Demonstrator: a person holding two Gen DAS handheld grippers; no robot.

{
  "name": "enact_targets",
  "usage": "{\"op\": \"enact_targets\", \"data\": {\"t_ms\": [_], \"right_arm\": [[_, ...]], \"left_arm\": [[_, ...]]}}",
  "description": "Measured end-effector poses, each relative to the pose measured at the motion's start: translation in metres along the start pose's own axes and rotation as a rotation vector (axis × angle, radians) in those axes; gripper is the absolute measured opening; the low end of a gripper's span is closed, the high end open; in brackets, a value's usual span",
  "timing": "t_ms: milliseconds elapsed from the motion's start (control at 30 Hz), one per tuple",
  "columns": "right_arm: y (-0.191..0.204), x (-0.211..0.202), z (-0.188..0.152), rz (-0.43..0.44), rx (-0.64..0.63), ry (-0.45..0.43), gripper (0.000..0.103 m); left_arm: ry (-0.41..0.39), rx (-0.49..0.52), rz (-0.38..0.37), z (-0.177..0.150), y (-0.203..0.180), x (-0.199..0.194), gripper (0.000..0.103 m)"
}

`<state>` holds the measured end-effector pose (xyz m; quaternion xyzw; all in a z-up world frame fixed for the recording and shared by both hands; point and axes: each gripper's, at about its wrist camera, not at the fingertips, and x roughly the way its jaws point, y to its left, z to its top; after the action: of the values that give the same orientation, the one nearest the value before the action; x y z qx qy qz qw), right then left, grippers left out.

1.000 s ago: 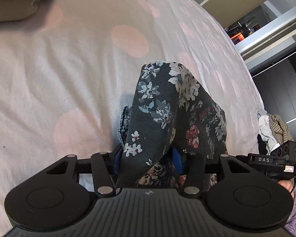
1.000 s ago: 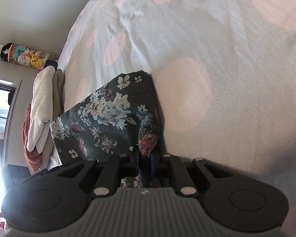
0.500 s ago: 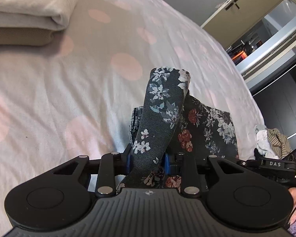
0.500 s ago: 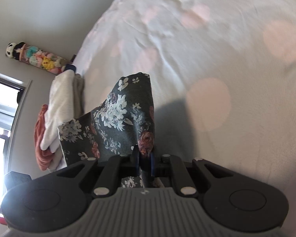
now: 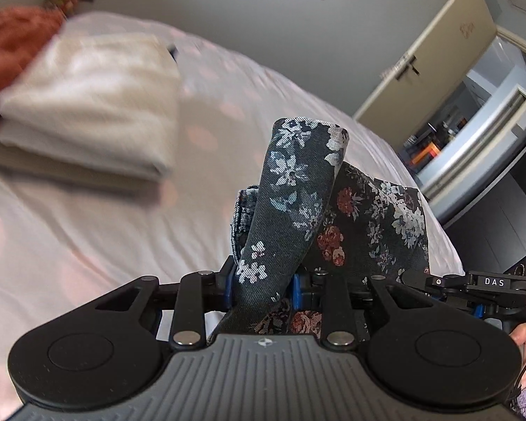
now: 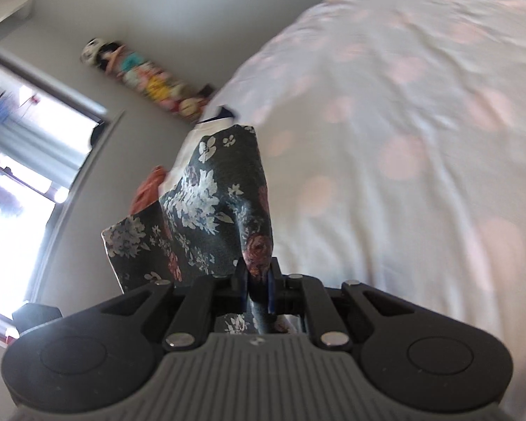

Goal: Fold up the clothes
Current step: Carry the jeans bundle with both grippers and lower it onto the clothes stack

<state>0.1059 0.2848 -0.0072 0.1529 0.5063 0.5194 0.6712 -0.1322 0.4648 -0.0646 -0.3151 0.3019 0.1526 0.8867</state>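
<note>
Two grippers, one garment: the left gripper (image 5: 263, 289) and the right gripper (image 6: 256, 289) are each clamped on a bunch of the dark floral cloth (image 5: 291, 189), which stands up out of the jaws and hangs between the two tools, above the pale spotted bedspread (image 5: 70, 231). Left jaws sit wider apart w/ a thick roll of fabric pinched between the blue pads; right jaws are nearly together on a thinner fold.

Handling, as a guess: soft, light, floppy woven stuff, no stiffness, so it sags wherever it isn't held and bunches easily. Not slippery-looking (the weave seems to have some tooth), not fragile. Best hold is at the corners or along a hem, one per side, so the edge pulls straight; the left's grab looks bulky, prob. several layers, which may leave that side twisted when laid down.

Folded cream towels (image 5: 87, 105) sit further back on the bed, well apart from the cloth.
</note>
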Motion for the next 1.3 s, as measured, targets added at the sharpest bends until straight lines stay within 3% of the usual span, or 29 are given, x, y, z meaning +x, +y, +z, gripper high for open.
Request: {"op": "enact_targets", "data": {"t_ms": [333, 467, 700, 933, 1200, 1300], "right_arm": [[0.107, 0.094, 0.072, 0.113, -0.105, 0.061, 0.011], [0.135, 0.145, 0.108, 0.14, -0.128, 0.069, 0.012], [0.148, 0.244, 0.16, 0.136, -0.133, 0.113, 0.012], [0.13, 0.319, 0.185, 0.093, -0.144, 0.138, 0.012], [0.098, 0.38, 0.194, 0.053, -0.093, 0.159, 0.012], [0.091, 0.396, 0.191, 0.016, -0.093, 0.172, 0.012]], "left_arm": [[-0.094, 0.036, 0.127, 0.12, 0.041, -0.05, 0.027], [-0.117, 0.039, 0.157, 0.162, 0.066, -0.042, 0.027], [-0.102, 0.04, 0.211, 0.218, 0.113, 0.001, 0.027], [-0.057, 0.003, 0.238, 0.245, 0.165, 0.063, 0.027], [0.007, -0.124, 0.223, 0.248, 0.221, 0.112, 0.027], [0.049, -0.102, 0.254, 0.245, 0.229, 0.128, 0.03]]}}
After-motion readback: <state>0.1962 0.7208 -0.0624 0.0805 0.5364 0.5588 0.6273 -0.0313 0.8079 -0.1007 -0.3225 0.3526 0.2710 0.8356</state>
